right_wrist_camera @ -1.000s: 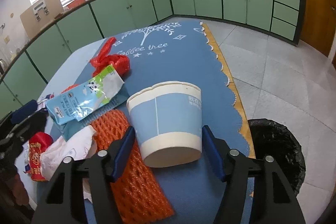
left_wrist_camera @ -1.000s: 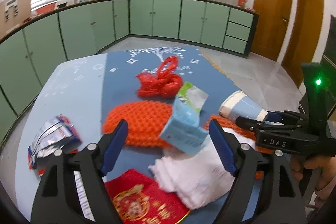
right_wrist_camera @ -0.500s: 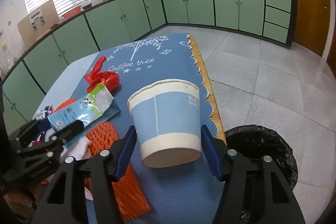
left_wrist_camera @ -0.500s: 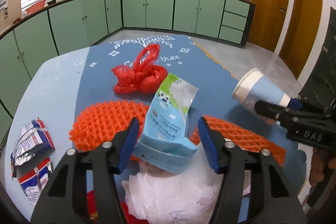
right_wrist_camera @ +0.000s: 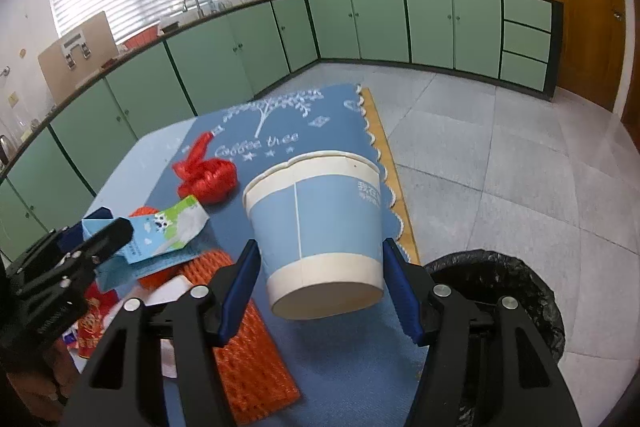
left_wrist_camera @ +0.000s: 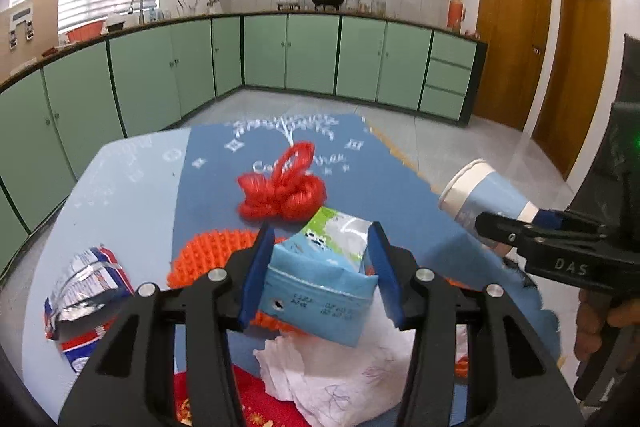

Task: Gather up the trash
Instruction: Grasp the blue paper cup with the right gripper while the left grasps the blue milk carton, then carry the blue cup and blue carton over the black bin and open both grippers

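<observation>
Two pieces of trash gripped and lifted — nothing seen in the bin yet.

Left wrist view: the left gripper has its fingers closed on one milk carton, held above the table; left lying there are one red mesh bag, one orange foam net, one crumpled tissue, two snack wrappers and a red packet at the bottom edge. Right wrist view: the right gripper clamps one paper cup, tilted, off the table edge — near the black-lined bin on the floor, whose inside is mostly hidden. By my judgement the job is early: two items in hand, about six to go.
</observation>
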`<action>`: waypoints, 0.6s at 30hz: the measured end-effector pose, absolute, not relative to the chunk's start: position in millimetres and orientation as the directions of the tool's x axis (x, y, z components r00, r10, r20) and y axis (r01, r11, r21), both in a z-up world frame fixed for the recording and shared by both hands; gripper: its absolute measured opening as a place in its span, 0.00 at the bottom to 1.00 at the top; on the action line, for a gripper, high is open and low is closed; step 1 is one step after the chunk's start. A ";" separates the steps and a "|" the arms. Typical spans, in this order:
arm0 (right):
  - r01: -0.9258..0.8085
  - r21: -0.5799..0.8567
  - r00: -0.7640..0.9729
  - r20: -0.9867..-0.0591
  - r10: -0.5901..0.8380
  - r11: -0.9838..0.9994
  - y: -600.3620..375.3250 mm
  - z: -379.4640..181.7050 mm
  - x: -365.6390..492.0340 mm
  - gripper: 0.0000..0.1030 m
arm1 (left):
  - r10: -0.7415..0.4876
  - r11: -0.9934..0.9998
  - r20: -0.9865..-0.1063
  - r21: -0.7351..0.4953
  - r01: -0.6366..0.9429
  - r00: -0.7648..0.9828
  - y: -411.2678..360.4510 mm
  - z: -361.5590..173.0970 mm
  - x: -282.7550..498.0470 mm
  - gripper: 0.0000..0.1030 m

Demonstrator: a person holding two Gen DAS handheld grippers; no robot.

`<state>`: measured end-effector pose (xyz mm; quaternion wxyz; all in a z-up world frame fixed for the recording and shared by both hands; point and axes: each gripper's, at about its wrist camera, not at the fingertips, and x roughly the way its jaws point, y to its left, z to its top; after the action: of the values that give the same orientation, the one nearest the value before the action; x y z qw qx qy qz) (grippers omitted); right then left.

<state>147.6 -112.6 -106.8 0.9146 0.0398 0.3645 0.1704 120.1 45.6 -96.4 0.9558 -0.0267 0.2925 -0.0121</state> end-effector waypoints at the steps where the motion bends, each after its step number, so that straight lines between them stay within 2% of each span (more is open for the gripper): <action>1: -0.283 0.197 0.680 -0.649 0.342 0.939 -113.3 -104.1 146.8 0.59 | -0.039 0.998 -0.551 -0.060 0.007 0.833 46.1 -92.6 118.4 0.45; 5: -0.286 0.199 0.692 -0.634 0.346 0.937 -116.7 -95.5 142.9 0.59 | -0.039 0.999 -0.552 -0.047 0.016 0.833 43.1 -89.8 115.2 0.45; 11: -0.282 0.201 0.684 -0.643 0.343 0.938 -118.4 -100.7 139.1 0.59 | -0.071 0.997 -0.655 -0.059 0.043 0.753 42.4 -120.6 116.8 0.45; 15: -0.274 0.208 0.679 -0.650 0.342 0.939 -119.4 -104.5 138.5 0.59 | -0.069 0.998 -0.693 -0.041 0.056 0.718 40.5 -134.6 116.9 0.49; 18: -0.276 0.207 0.680 -0.648 0.343 0.939 -119.3 -104.6 138.4 0.59 | -0.069 0.998 -0.708 -0.039 0.058 0.702 40.5 -139.4 119.4 0.47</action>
<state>138.4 -119.3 -104.6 0.9155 0.0464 0.3623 0.1689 119.4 40.5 -139.4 0.9226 -0.0067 0.3842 -0.0344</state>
